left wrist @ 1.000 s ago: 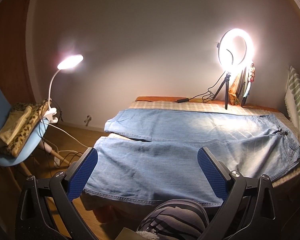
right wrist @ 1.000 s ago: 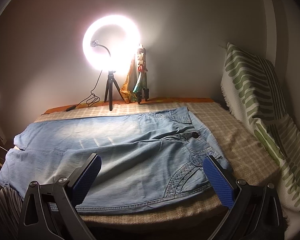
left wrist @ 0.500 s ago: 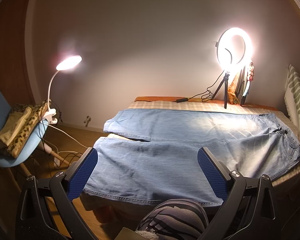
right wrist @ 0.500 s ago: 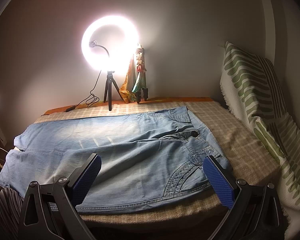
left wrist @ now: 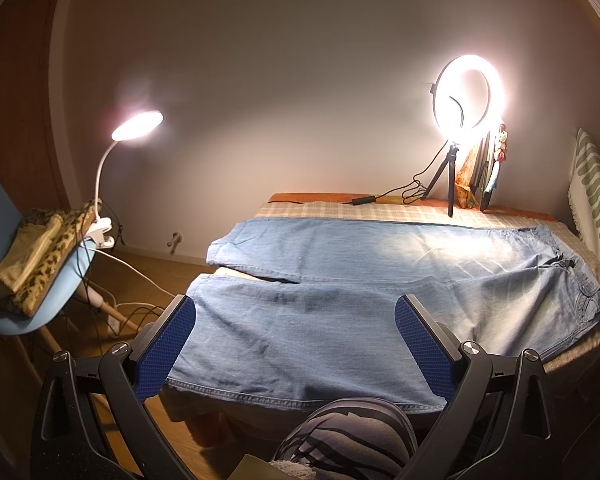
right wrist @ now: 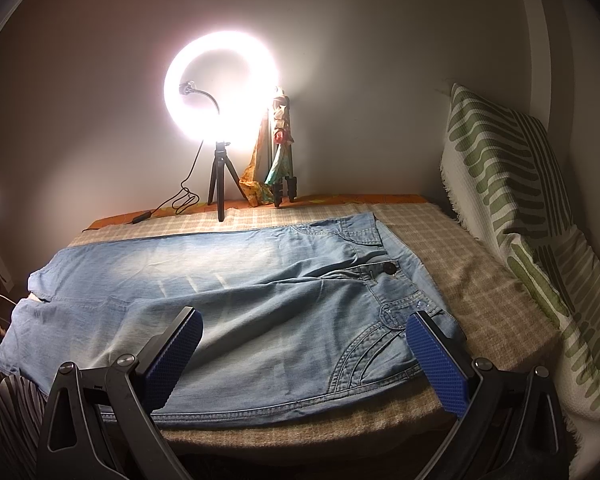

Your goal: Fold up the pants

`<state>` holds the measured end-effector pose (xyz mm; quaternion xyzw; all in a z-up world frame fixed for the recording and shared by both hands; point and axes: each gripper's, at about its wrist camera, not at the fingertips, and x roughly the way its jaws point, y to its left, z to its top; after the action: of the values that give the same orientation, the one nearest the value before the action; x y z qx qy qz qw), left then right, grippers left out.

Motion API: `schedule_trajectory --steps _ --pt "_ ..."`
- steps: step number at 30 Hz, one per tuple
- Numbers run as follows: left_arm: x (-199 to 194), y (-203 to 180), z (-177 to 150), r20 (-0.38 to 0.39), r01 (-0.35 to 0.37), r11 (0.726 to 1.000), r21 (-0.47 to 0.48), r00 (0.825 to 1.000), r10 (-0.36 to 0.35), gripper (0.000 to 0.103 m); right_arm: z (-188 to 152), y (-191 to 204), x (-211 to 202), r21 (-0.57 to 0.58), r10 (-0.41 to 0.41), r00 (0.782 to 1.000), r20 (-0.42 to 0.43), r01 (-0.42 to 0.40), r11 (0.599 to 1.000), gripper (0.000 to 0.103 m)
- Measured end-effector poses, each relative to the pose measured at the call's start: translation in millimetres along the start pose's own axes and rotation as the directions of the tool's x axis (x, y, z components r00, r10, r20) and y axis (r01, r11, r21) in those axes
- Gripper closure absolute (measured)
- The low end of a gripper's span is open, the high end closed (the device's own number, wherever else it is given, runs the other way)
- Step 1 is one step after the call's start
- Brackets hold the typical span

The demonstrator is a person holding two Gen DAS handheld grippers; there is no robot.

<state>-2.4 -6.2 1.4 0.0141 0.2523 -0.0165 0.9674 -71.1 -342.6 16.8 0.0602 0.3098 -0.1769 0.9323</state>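
Pants [left wrist: 380,288] lie flat and unfolded on the bed [right wrist: 472,280], legs toward the left, waistband toward the right, near hem at the bed's edge. Left tongs [left wrist: 296,344] and right tongs [right wrist: 304,360] are both spread wide, empty, held back from the near edge over leg and hip. Risks, as judged: the denim is heavy, so a shallow pinch could slip mid-fold; uneven lifts would skew the legs; a wide far swing could tip the ring light [right wrist: 220,84] on its tripod.
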Motion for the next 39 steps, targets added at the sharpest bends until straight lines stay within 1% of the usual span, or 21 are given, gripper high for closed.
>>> schedule_trajectory --steps 14,27,32,36,39 --pt "4 -2 0 -0.007 0.007 1.000 0.003 1.000 -0.007 0.003 0 -1 0 0.000 -0.006 1.000 -0.002 0.006 1.000 0.000" --pt "11 1 -2 -0.007 -0.004 1.000 0.012 1.000 0.004 0.003 5 4 3 -0.012 -0.004 1.000 0.007 0.004 1.000 0.000" --pt "15 4 -3 -0.015 -0.012 0.999 0.031 1.000 0.012 0.003 4 9 5 -0.017 -0.003 1.000 0.009 0.003 1.000 0.000" --pt "23 10 -1 -0.045 0.026 0.999 0.028 0.999 -0.024 0.003 5 10 7 -0.018 -0.002 1.000 0.010 0.002 1.000 0.000" --pt "28 14 0 -0.051 0.027 0.999 0.038 0.998 -0.025 0.003 7 13 8 -0.022 -0.001 1.000 0.016 0.001 1.000 0.000"
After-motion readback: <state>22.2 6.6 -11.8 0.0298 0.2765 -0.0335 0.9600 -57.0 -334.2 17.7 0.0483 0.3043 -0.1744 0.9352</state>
